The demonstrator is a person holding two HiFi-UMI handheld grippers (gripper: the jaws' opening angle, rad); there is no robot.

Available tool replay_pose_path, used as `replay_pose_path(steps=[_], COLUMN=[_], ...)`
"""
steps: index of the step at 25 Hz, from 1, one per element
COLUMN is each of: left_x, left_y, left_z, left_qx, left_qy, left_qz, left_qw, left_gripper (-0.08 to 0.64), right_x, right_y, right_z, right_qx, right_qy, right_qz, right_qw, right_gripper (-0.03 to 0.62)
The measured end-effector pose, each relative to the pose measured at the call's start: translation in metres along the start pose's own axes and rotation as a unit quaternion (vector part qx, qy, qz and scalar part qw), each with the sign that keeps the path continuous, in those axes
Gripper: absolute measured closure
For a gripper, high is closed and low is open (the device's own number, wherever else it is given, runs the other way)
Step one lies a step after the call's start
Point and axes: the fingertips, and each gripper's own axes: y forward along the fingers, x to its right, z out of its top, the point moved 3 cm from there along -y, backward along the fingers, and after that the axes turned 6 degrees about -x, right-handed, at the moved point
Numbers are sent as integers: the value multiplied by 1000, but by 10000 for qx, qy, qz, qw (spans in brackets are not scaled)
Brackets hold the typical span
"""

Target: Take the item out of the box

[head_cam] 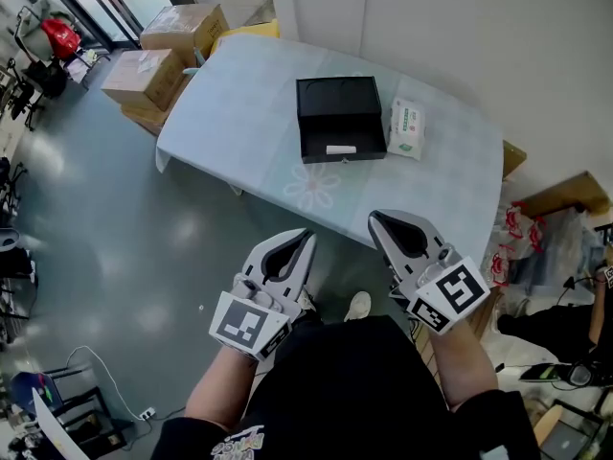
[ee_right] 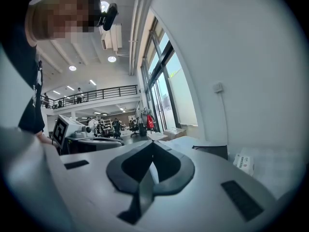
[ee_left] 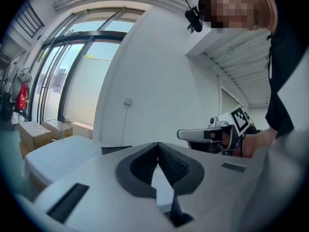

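While both tools hang close to the person's body, well short of the worktop (head_cam: 239,123), nothing is gripped. The left hand-held gripper (head_cam: 306,236) has its jaws together on nothing, and the right hand-held gripper (head_cam: 375,218) is likewise closed and empty. The black box (head_cam: 335,103) lies open on the worktop, with a small white item (head_cam: 340,149) lying along its near edge. A tissue pack (head_cam: 406,128) sits just beside the box on its right. The step in hand looks like the approach. To do it well, I judge that one hand-held gripper should spread its jaws before it comes down, descend straight over the white item and close across its narrow sides. The other could steady the box wall so it does not slide on the worktop.
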Motion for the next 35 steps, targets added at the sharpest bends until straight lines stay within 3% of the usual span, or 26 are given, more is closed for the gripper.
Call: replay_pose_path(steps=[6,18,26,35], left_x=[-32,-91,-114,-128], left_y=[-19,-44,-60,-59], left_z=[1,1,-3,-5], left_qx=[-24,-25,67,32], left_qy=[-18,41,58,58], left_qz=[104,-120,-329,-251], left_qw=[9999,9999,9994,9997], left_gripper=[551,551,551,551], right_x=[-13,-38,-58,-55], right_y=[28,92,125,145], right_z=[6,12,11,13], right_qx=[-38,-71,-66,-87], right_qy=[-32,-45,-77,-102], right_qz=[-44,-159,-140,-24], right_qw=[10000,9998,9999,9999], right_gripper=[583,583,583,583])
